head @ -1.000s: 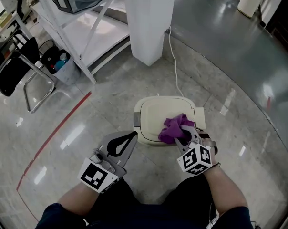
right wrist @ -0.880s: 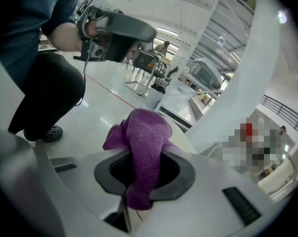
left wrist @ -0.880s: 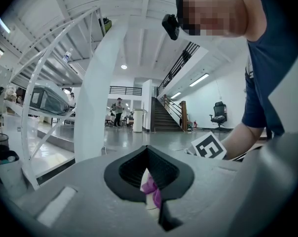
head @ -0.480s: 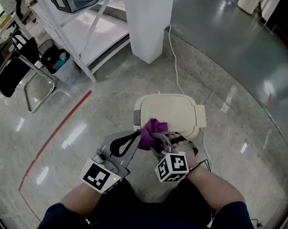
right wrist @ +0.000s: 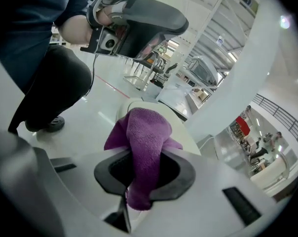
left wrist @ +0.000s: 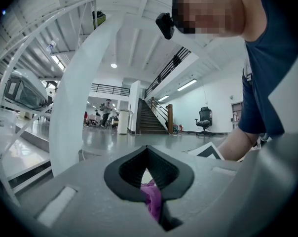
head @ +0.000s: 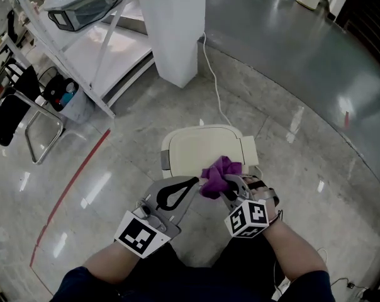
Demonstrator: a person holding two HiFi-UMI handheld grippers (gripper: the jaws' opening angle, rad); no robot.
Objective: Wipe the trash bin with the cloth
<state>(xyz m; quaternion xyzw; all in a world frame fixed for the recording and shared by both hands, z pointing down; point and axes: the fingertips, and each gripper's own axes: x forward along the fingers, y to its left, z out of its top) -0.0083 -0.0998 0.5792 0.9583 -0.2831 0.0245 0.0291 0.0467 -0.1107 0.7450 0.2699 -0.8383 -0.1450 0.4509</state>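
Note:
A cream trash bin (head: 199, 145) with a flat lid stands on the glossy floor just ahead of me. My right gripper (head: 226, 184) is shut on a purple cloth (head: 217, 175), which bunches over the lid's near edge. In the right gripper view the cloth (right wrist: 144, 132) hangs through the closed jaws, with the bin's lid (right wrist: 186, 135) behind it. My left gripper (head: 193, 182) hovers just left of the cloth, jaws shut. In the left gripper view a strip of purple cloth (left wrist: 152, 199) shows through the gap in its jaws (left wrist: 147, 152).
A white pillar (head: 174, 30) rises behind the bin, and a white cable (head: 214, 96) runs from it to the bin. A white shelf rack (head: 95, 43), a black chair (head: 14, 115) and a small basket (head: 64, 96) stand at the left. A red line (head: 70, 187) crosses the floor.
The right gripper carried the cloth from the lid's right side to its near left edge, then slightly back toward the middle. The left gripper stayed shut beside it.

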